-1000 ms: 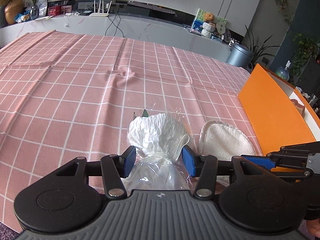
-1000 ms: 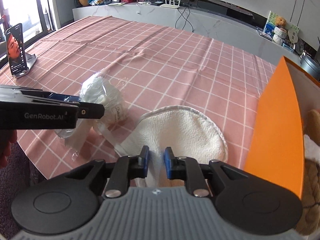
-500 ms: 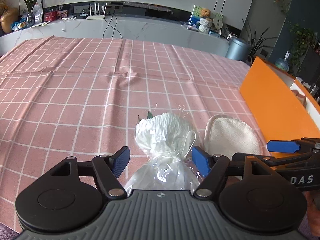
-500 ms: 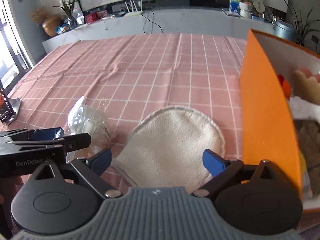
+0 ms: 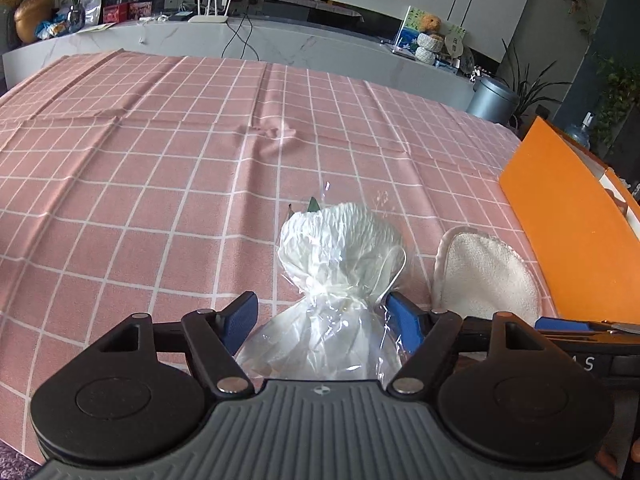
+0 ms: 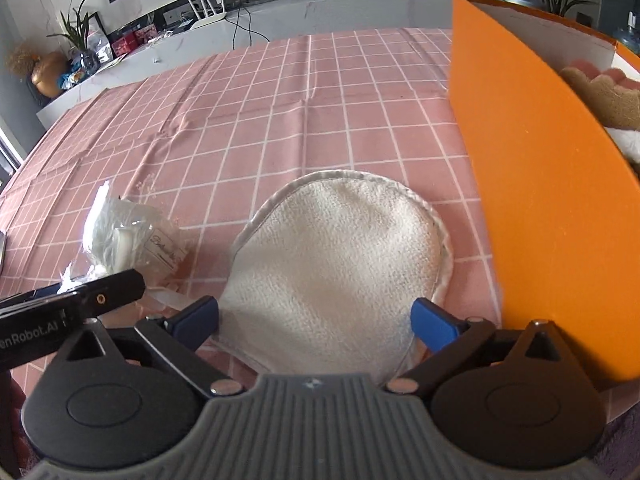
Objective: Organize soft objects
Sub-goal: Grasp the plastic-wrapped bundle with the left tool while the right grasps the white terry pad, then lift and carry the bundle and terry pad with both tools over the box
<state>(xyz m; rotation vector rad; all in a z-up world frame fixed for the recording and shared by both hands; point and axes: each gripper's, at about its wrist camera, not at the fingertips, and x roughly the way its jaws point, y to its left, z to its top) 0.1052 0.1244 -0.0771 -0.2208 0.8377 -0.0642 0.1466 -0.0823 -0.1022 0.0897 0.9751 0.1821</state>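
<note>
Left wrist view, left gripper (image 5: 322, 316): jaws wide, clear plastic bag (image 5: 332, 300) of white stuff lying between them; right pad seems to brush the film, no squeeze.
Bag's near end: hidden behind the gripper body.
Right wrist view, right gripper (image 6: 316, 320): jaws opening, very wide (as wide as they look able), cream cloth pad (image 6: 340, 264) between them on the pink checked tablecloth (image 6: 280, 128), unpinched.
Orange box (image 6: 540, 200): just right of the pad; plush contents cut off.

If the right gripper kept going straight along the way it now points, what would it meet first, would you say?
Most likely the round cream towel pad on the pink checked tablecloth: it lies directly ahead, between the right gripper's opening jaws. Depth is hard to judge.
</note>
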